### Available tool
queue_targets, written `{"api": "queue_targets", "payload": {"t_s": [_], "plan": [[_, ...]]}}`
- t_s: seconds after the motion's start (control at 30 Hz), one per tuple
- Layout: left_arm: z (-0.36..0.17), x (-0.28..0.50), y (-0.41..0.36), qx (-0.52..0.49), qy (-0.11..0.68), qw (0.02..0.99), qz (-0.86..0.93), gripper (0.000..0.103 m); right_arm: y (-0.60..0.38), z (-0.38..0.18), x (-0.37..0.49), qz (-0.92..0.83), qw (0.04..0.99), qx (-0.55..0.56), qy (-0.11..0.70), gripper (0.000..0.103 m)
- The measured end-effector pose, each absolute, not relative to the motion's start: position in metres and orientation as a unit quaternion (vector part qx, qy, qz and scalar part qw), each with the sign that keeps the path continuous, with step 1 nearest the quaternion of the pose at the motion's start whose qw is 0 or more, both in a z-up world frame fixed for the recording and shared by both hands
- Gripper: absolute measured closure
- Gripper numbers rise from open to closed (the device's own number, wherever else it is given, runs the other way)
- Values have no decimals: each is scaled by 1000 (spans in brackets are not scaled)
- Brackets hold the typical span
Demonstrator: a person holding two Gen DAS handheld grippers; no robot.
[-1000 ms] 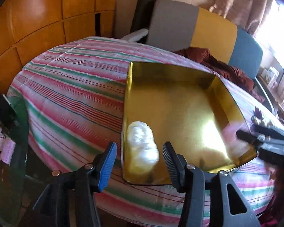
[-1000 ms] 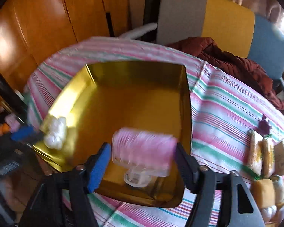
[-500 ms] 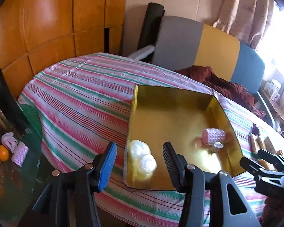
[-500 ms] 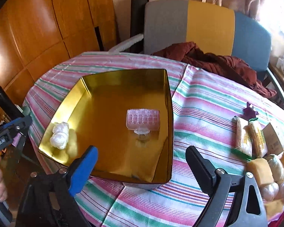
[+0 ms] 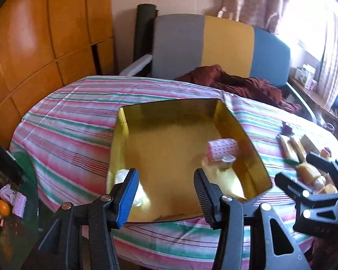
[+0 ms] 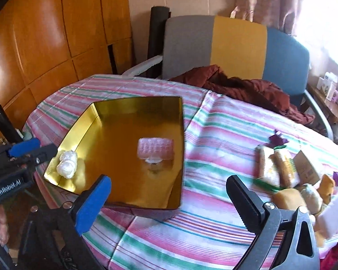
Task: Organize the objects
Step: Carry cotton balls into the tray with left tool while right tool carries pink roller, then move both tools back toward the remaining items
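While both claws hang empty, right claw (image 6: 169, 199) opening, left claw (image 5: 165, 191) parted over gold tray (image 5: 234, 121) near rim.

Glossy gold tray (image 6: 133, 110) (mirror-like inside), matt striped cloth (image 6: 225, 126), polished wood panels (image 6: 45, 45).

1 gold tray (image 6: 87, 121) sits on 1 striped counter (image 6: 225, 121), holding 1 pink studded roller (image 6: 156, 148) and 1 white lumpy wad (image 6: 67, 163). 2 yellow wrapped bars (image 6: 276, 165) lie among a blurred pile too jumbled to count. 1 maroon garment (image 6: 241, 87) drapes 1 three-coloured chair (image 6: 236, 45). 2 grippers (image 6: 166, 200) show.
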State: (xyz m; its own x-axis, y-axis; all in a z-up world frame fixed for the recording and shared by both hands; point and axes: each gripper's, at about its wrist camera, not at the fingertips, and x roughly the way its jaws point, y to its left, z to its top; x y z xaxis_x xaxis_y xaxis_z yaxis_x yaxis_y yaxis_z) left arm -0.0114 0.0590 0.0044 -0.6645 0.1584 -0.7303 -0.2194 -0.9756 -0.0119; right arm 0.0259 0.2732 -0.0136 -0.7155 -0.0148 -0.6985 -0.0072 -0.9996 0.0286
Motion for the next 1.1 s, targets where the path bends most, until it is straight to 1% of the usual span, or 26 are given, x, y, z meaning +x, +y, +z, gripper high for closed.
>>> {"api": "queue_targets", "payload": {"t_s": [0.3,0.63,0.9,0.97,1.1], "plan": [[6,-4,86,-385,79,125,911,52,318,-3,36,-929,-46,365,-39,0],[4,0,120,-388,98,193,896,52,393,8,58,-927,-123,346,-77,0],[4,8,162,-381,121,261,878,52,487,20,108,-906,-240,319,-142,0],[2,10,174,-384,127,277,872,52,514,20,123,-894,-282,309,-161,0],[-3,16,199,-396,128,324,849,52,553,12,143,-876,-337,294,-180,0]]}}
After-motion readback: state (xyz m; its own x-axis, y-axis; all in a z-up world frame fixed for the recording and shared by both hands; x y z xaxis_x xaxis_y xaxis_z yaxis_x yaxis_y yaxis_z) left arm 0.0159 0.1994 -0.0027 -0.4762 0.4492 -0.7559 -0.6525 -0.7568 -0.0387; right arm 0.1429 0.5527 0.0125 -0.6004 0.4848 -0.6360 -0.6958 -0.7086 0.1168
